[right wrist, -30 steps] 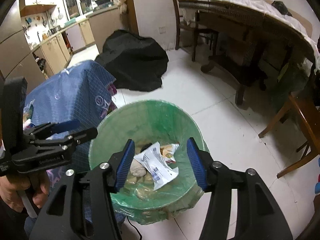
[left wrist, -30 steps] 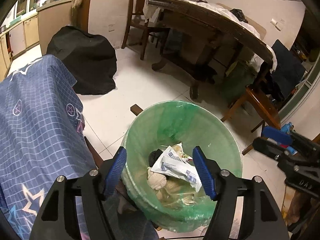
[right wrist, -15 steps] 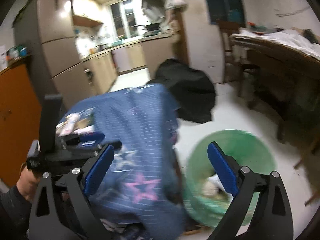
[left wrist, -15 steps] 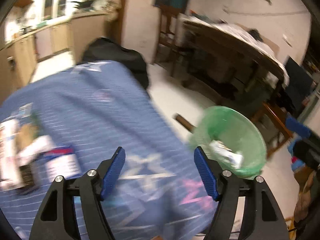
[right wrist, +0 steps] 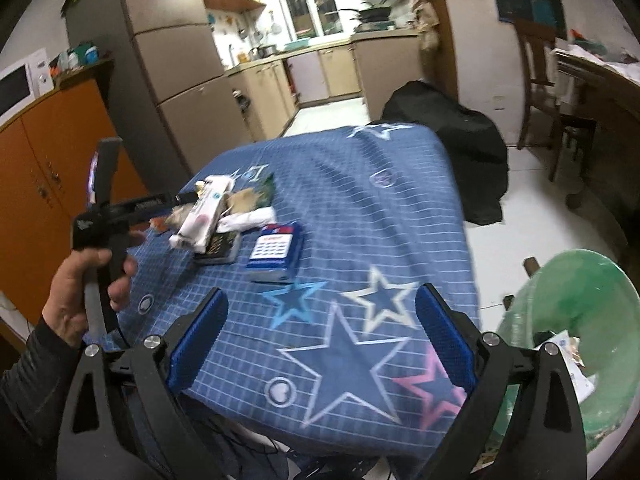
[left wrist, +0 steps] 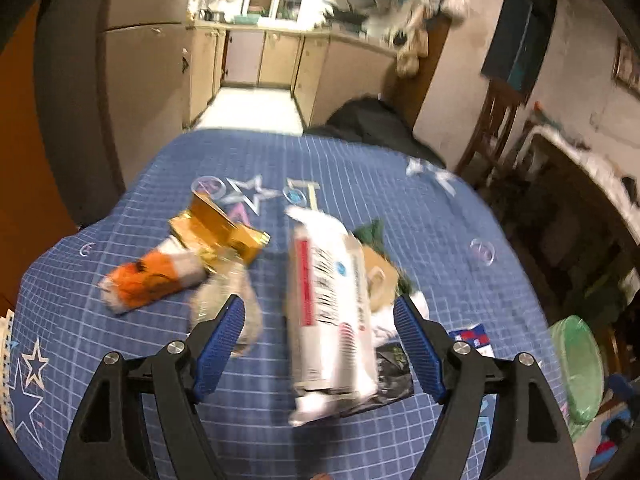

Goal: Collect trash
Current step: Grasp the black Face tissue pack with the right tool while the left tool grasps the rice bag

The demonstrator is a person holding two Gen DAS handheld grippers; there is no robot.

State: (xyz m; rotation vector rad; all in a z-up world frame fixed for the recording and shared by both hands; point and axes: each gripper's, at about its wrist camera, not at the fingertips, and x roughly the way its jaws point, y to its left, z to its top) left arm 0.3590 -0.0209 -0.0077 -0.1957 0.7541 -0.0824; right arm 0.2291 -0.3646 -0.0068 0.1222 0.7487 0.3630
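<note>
Trash lies on the blue star-patterned tablecloth (left wrist: pixel 400 184): an orange-and-white wrapper (left wrist: pixel 152 280), a gold wrapper (left wrist: pixel 216 232), crumpled clear plastic (left wrist: pixel 224 300), a long white package (left wrist: pixel 328 308) and a black packet (left wrist: pixel 392 376). My left gripper (left wrist: pixel 318 304) hovers over the white package; its jaws are opening and nothing is pressed between them. The right wrist view shows that left gripper (right wrist: pixel 182 199) in a hand, by the white package (right wrist: pixel 204 216). My right gripper (right wrist: pixel 322 294) is open and empty above the cloth's near edge. The green-lined bin (right wrist: pixel 580 292) stands to the right with trash inside.
A blue-and-white box (right wrist: pixel 274 250) lies on the cloth near the pile. A black covered heap (right wrist: pixel 452 148) sits on the white floor beyond the table. A fridge (right wrist: pixel 172 80) and orange cabinet (right wrist: pixel 44 152) stand left, a wooden table and chair (right wrist: pixel 536 80) right.
Both grippers swung left from above the bin to over the blue-clothed table. The right jaws spread wider. The left gripper now faces the trash pile.
</note>
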